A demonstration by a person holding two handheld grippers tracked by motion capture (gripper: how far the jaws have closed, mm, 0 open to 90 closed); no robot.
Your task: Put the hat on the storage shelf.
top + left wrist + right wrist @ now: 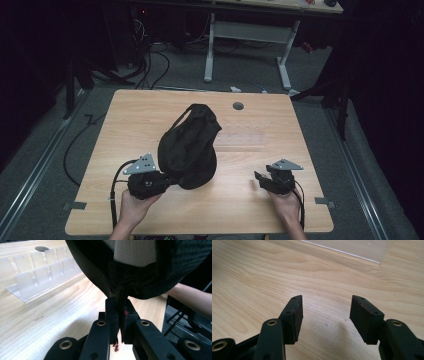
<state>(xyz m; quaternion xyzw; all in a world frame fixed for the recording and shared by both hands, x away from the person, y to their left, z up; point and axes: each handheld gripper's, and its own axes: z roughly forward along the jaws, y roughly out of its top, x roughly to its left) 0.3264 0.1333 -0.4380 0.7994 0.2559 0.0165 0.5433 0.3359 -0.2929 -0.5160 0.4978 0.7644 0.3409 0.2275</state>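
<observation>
Matt black cloth bag (189, 150) (mesh-textured), pale smooth wood-grain table (260, 145), frosted clear plastic rack (37, 275).
</observation>
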